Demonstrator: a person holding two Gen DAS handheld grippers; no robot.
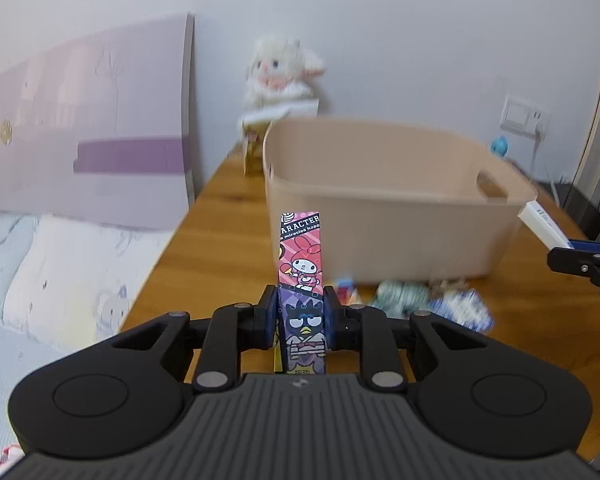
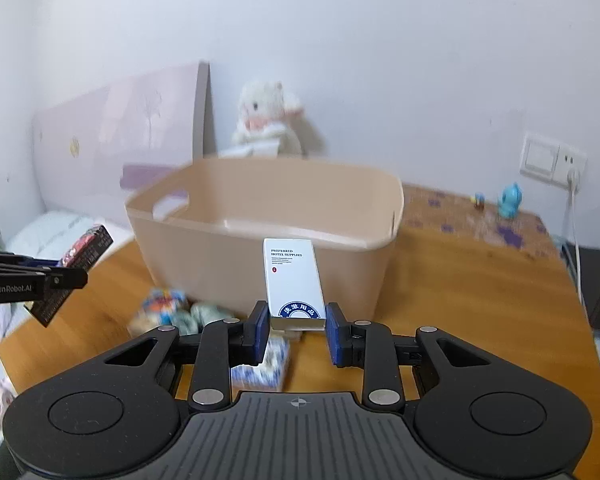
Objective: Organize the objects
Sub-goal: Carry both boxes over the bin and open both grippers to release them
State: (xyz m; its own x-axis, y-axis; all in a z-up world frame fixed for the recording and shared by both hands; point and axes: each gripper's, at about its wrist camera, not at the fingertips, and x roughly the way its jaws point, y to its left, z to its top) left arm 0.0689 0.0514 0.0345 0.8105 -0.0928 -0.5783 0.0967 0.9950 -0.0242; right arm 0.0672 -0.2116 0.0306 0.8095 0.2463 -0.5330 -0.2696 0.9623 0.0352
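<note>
My left gripper (image 1: 301, 312) is shut on a tall cartoon-printed box (image 1: 301, 256) and holds it upright in front of the beige plastic bin (image 1: 380, 216). My right gripper (image 2: 296, 330) is shut on a white hotel-supplies box (image 2: 294, 284), held just before the bin's near wall (image 2: 204, 264). The left gripper with its cartoon box (image 2: 82, 250) shows at the left of the right wrist view. The right gripper (image 1: 588, 264) with the white box (image 1: 542, 224) shows at the right edge of the left wrist view. Small wrapped packets (image 1: 432, 300) lie on the wooden table by the bin.
A white plush toy (image 1: 278, 72) sits on a box at the back against the wall. A bed with pillows (image 1: 52, 272) and a pink headboard (image 1: 84, 128) lies left of the table. A blue figurine (image 2: 510, 200) stands near a wall socket (image 2: 552, 158).
</note>
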